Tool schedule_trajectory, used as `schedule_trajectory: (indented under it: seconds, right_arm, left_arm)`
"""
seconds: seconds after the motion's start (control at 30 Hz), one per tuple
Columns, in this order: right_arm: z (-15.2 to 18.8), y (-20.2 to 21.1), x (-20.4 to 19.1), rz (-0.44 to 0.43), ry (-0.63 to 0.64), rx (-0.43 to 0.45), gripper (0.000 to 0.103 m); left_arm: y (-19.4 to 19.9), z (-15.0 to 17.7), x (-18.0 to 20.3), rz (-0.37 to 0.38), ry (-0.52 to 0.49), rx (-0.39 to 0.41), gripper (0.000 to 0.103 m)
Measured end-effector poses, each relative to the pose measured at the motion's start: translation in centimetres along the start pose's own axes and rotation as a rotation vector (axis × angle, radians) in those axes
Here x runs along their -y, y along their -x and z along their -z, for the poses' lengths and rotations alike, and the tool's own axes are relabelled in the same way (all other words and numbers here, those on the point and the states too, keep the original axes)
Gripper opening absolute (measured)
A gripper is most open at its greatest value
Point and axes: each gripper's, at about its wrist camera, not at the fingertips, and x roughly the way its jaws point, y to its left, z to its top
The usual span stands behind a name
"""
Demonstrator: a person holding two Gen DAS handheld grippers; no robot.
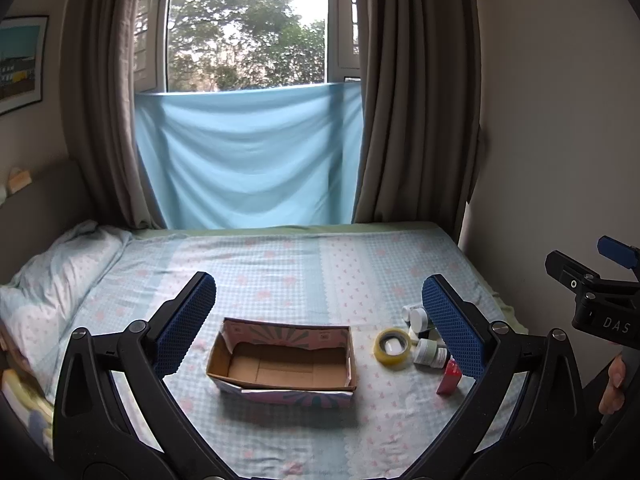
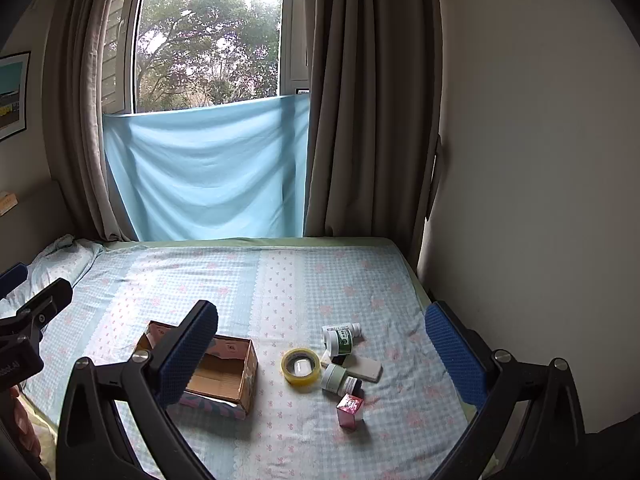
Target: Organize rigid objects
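Cardboard box (image 2: 224, 376) open-topped and empty, bare bedsheet (image 2: 280, 280) beyond it, tape roll (image 2: 301, 367) touching clustered bottles (image 2: 340, 340), pink carton (image 2: 350, 410) just beside

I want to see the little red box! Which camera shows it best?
The right wrist view: the red box stands in the open on the bed, whole and unblocked. In the left wrist view the left tongs' blue finger hides part of it.

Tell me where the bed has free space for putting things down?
Free: the sheet behind the cardboard box toward the window, and the strip between box and tape roll. Crowded: right of the tape, where bottles and pink box cluster.
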Motion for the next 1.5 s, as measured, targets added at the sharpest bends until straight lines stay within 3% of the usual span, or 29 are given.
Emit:
schedule_trajectory:
  seconds: [1.5]
  right_arm:
    - [-0.2, -0.8, -0.5, 0.003, 0.012, 0.029, 0.103]
  left_arm:
    - [-0.3, -0.2, -1.6, 0.035, 0.038, 0.033, 0.102]
